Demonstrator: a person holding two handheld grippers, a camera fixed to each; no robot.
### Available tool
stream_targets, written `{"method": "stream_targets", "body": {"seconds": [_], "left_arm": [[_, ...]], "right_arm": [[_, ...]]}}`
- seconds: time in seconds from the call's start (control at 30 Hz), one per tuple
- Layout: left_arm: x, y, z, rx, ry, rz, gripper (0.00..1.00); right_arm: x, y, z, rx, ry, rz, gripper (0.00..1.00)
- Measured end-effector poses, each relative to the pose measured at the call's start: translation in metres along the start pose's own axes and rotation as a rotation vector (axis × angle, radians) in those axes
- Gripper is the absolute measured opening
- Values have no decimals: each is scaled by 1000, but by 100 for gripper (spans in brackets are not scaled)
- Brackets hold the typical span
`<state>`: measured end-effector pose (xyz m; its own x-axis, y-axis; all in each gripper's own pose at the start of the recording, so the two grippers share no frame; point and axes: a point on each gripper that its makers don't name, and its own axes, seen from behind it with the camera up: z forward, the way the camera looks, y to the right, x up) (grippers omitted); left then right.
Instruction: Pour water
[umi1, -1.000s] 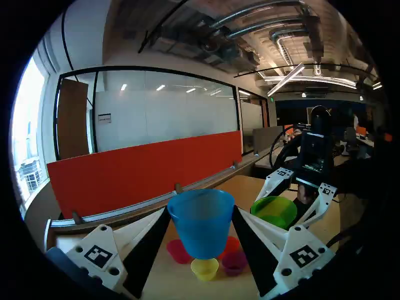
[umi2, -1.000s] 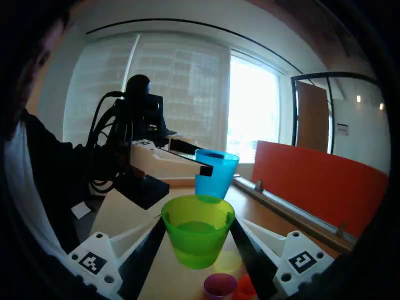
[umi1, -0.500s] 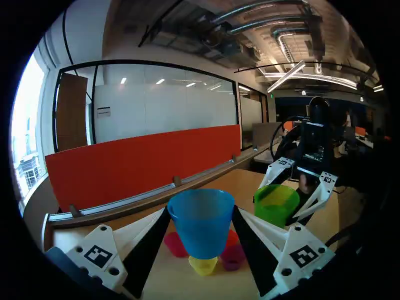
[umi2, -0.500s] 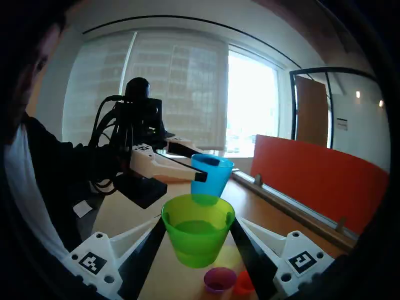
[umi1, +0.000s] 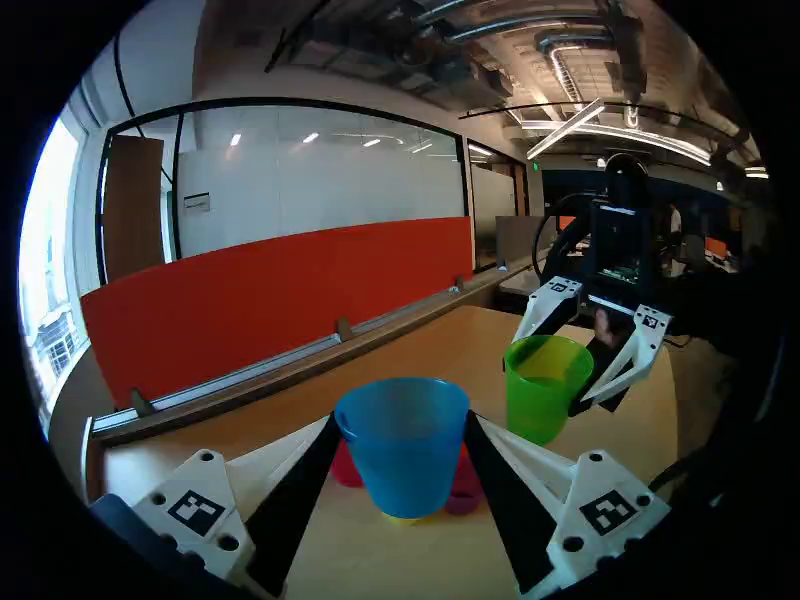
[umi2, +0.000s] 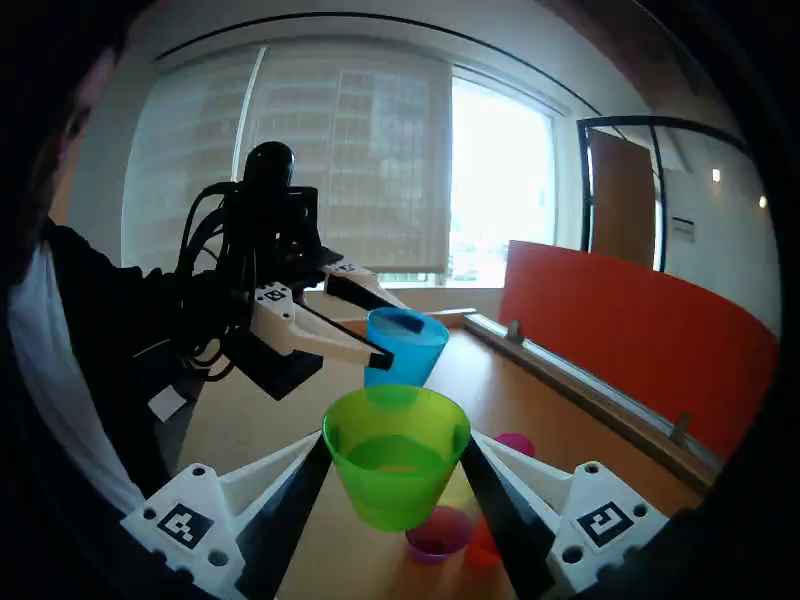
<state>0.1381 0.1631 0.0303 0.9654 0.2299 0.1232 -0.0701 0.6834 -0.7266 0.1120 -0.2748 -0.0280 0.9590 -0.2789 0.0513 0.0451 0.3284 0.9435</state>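
Two cups are in your grip, one per gripper, both upright over the wooden table (umi1: 430, 345). Your left gripper (umi1: 402, 430) is drawn in narrow on the blue cup (umi1: 402, 460), one finger pressing each side just under the rim. Your right gripper (umi2: 397, 440) clamps the green cup (umi2: 397, 502) the same way, and water (umi2: 395, 462) lies level in its lower half.

In the left gripper view the green cup hangs at 2 o'clock from the blue one, near it but apart. In the right gripper view the blue cup sits at 12 o'clock behind the green rim, which hides its lower edge. I cannot tell whether it holds anything.

Small cups stand on the table beneath. A purple cup (umi2: 436, 530) sits at 5 o'clock from the green cup, with a red cup (umi2: 482, 548) just beside it at its 3 o'clock. A pink cup (umi2: 516, 442) stands farther back, at 3 o'clock from the green cup.

An orange partition (umi1: 280, 290) runs along the table's far edge, from 9 to 1 o'clock in the left gripper view. Your dark sleeve (umi2: 110, 310) shows at 9 o'clock in the right gripper view, behind the left gripper.
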Motion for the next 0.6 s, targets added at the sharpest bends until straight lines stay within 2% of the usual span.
{"method": "stream_targets", "body": {"seconds": [0.3, 0.6], "left_arm": [[-22, 11, 3, -34, -35, -4, 87], [-38, 23, 6, -62, -59, 23, 87]], "right_arm": [[-14, -1, -7, 7, -39, -3, 91], [-32, 1, -13, 3, -74, 6, 91]]}}
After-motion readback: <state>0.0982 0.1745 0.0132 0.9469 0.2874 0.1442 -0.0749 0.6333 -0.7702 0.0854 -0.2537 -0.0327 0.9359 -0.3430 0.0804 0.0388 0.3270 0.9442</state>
